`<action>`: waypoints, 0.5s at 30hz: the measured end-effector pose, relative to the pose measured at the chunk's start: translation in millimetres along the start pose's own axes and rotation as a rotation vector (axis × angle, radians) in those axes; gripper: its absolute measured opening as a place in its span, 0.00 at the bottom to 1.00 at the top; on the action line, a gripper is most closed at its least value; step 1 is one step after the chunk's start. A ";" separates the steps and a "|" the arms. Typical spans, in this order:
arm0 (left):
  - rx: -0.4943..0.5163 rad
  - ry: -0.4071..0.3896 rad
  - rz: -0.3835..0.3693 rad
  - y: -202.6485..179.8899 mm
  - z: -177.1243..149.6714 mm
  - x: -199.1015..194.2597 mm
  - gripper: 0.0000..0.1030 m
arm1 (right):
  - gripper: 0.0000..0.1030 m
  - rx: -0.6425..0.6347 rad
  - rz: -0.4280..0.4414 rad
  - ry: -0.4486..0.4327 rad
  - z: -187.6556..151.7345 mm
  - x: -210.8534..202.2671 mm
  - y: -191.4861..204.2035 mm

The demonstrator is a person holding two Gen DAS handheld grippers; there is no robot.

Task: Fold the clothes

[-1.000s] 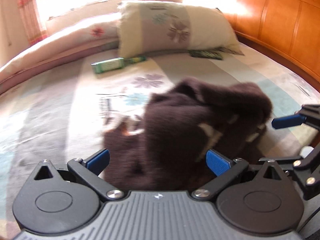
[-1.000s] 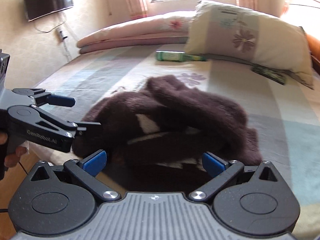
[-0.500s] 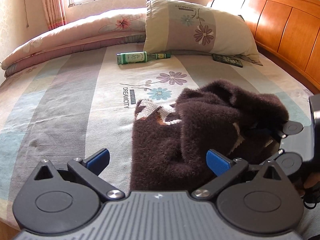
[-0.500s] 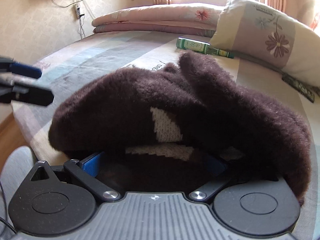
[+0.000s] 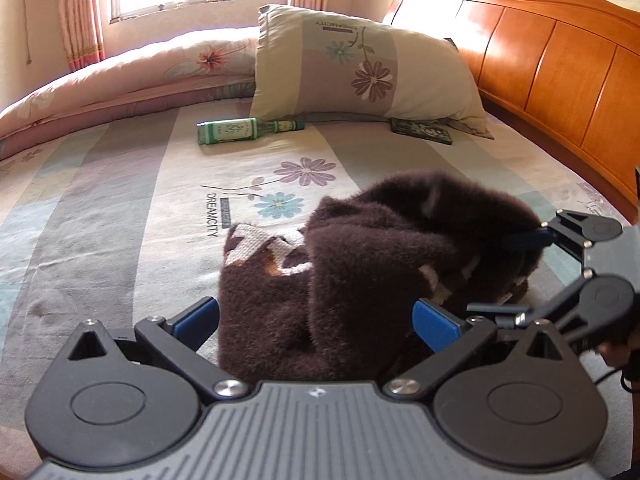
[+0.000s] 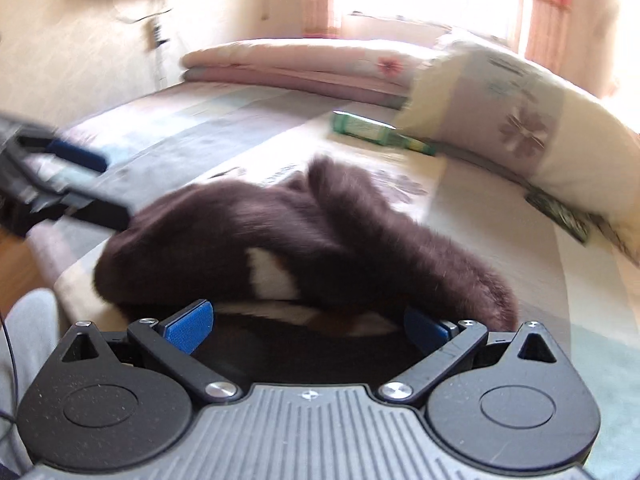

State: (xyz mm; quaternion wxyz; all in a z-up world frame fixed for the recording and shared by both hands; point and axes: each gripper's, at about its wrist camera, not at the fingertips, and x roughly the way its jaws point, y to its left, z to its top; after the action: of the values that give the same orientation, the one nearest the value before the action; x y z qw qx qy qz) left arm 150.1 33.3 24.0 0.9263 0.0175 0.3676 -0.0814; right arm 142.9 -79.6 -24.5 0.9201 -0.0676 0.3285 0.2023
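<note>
So the fuzzy brown sweater (image 5: 372, 276) sits bunched up on the bed (image 5: 120, 208), and both the left hand-held gripper (image 5: 316, 320) and right hand-held gripper (image 6: 306, 326) are spread wide around its near edge, gripping nothing.

Right gripper (image 6: 308, 326) at the near edge of the bed (image 6: 192, 136), fingers (image 6: 190, 326) spread wide w/ blue pads on either side of the dark brown fuzzy sweater (image 6: 304, 232). Sweater is bunched in a heap near that edge, white patch showing on its front; its underside lies between the fingers, contact unclear. Left gripper (image 6: 86, 184) comes in by the left edge, blurred, tips just beside the sweater's left end. Green bottle (image 6: 376, 132) lies on its side further back, neck twd the floral pillow (image 6: 516, 128). Folded quilt (image 6: 304, 66) along the far edge. Dark flat item (image 6: 560, 212) partly under the pillow, can't ID.
</note>
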 end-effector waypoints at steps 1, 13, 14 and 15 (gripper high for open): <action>0.006 0.003 -0.001 -1.5 0.0 0.6 0.99 | 1.00 0.023 0.007 -0.001 -0.7 -1.5 -8.3; 0.066 0.045 -0.004 -17.7 0.6 7.7 0.99 | 1.00 0.093 -0.038 -0.049 -8.1 -23.0 -44.6; 0.070 0.048 -0.004 -19.5 1.3 8.1 0.99 | 1.00 0.111 -0.047 -0.050 -10.1 -23.1 -50.3; 0.074 0.050 -0.005 -21.3 2.1 8.6 0.99 | 1.00 0.129 -0.055 -0.050 -12.2 -23.3 -56.0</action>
State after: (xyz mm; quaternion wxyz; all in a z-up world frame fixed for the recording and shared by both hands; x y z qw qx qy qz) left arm 154.2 11.0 20.3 0.9154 0.0530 0.3872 -0.0968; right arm 142.9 -141.2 -19.7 0.9356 -0.0118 0.3159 0.1571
